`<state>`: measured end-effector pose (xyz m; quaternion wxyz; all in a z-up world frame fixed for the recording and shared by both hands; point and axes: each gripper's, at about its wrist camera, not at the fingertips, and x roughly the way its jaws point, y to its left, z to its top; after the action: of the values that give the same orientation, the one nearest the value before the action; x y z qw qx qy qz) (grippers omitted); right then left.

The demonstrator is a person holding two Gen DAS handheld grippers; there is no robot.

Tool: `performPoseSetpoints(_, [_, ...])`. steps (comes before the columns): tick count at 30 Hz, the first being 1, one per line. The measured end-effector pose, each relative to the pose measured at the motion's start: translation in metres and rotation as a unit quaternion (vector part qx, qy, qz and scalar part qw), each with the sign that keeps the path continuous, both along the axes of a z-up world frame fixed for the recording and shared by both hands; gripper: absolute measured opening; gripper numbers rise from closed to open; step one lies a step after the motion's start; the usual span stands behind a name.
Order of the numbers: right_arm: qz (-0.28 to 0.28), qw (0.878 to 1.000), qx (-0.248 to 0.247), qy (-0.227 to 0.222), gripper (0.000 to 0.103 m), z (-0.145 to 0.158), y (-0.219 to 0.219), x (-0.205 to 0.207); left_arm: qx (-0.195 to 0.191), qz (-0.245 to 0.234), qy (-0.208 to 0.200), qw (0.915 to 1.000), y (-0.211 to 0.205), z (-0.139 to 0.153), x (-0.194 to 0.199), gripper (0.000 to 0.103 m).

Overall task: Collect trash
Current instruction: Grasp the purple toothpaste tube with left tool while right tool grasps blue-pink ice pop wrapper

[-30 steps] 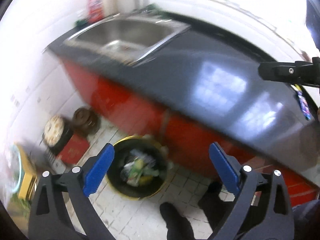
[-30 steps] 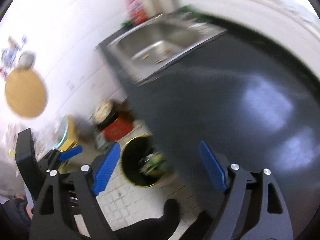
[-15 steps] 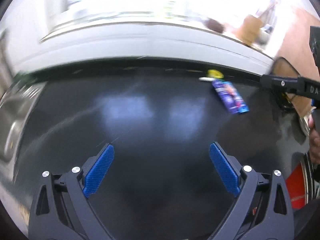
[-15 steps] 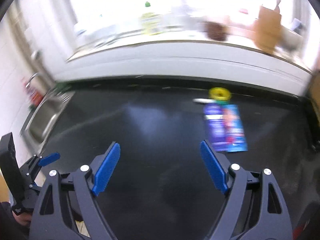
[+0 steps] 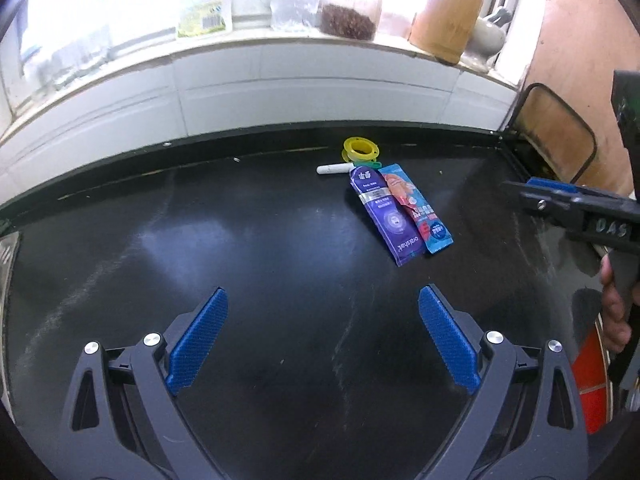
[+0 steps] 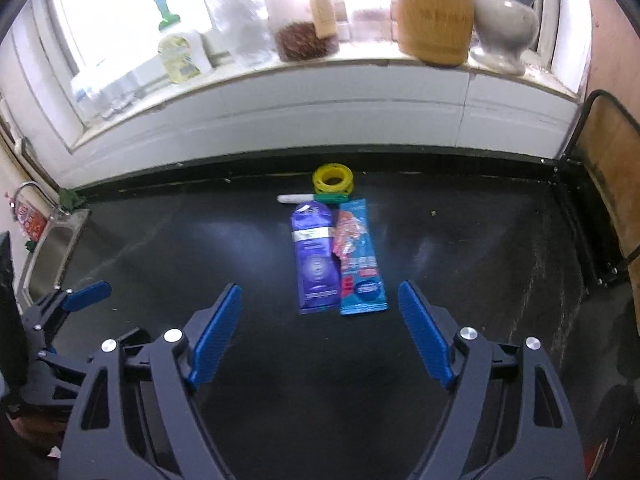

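- The purple wrapper and the blue wrapper lie flat, side by side and touching, on the black counter just ahead of the right gripper.
- They look light, thin and slippery; I judge a near edge gives the best hold.
- A yellow ring and a white stick lie beyond them.
- The right jaws have just been closing a little, yet stand wide with nothing between; the left gripper is also wide and empty.

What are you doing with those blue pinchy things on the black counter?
A person is tidying up trash. Both grippers, the left gripper and the right gripper, are open and empty above the black counter. Ahead lie a purple wrapper, a blue wrapper, a yellow ring and a small white stick, none picked up yet.
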<state>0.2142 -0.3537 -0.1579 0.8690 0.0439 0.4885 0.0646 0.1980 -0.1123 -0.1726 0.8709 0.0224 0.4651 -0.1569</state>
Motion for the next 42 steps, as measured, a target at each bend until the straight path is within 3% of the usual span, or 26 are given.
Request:
performPoseSetpoints(7, [0.007,0.999,-0.002,0.048,0.074,-0.067,-0.010,0.050,0.011,0.012,0.030,0.9994,-0.023,-0.027,0.040,0.093])
performPoseSetpoints(12, [0.014,0.997,-0.006,0.081,0.065,-0.114,-0.015,0.082,0.015,0.018,0.056,0.9982,-0.038,-0.050,0.069,0.093])
performPoseSetpoints(16, [0.028,0.997,-0.012,0.077,0.057,-0.126,-0.017,0.094,0.013,0.017,0.071,0.9973,-0.053,-0.064,0.092,0.093])
performPoseSetpoints(20, [0.044,0.997,-0.019,0.066,0.028,-0.127,-0.023,0.102,0.011,0.010,0.083,0.9964,-0.073,-0.079,0.117,0.093])
performPoseSetpoints(26, [0.029,0.997,-0.010,0.073,0.022,-0.127,-0.040,0.109,0.022,0.004,0.100,0.9948,-0.108,-0.102,0.152,0.093])
performPoseSetpoints(30, [0.012,0.997,-0.005,0.078,0.012,-0.128,-0.047,0.106,0.018,0.007,0.105,0.9943,-0.123,-0.111,0.164,0.093])
performPoseSetpoints(32, [0.005,0.997,-0.001,0.080,0.010,-0.128,-0.048,0.106,0.039,-0.001,0.088,0.9954,-0.130,-0.112,0.165,0.085])
performPoseSetpoints(34, [-0.001,0.997,0.002,0.082,0.010,-0.128,-0.046,0.105,0.052,-0.018,0.070,0.9960,-0.136,-0.109,0.164,0.055])
performPoseSetpoints(36, [-0.005,0.997,0.003,0.081,0.010,-0.127,-0.046,0.105,0.037,-0.025,0.075,0.9962,-0.137,-0.107,0.165,0.043])
performPoseSetpoints(37, [-0.005,0.997,0.003,0.080,0.010,-0.125,-0.043,0.105,0.021,-0.028,0.083,0.9959,-0.135,-0.106,0.165,0.017])
performPoseSetpoints(39, [-0.004,0.997,0.002,0.074,0.010,-0.118,-0.038,0.102,0.022,-0.026,0.087,0.9956,-0.133,-0.102,0.163,0.009])
performPoseSetpoints(42, [-0.002,0.998,0.002,0.062,0.009,-0.105,-0.034,0.094,0.014,-0.032,0.078,0.9964,-0.127,-0.091,0.157,0.007])
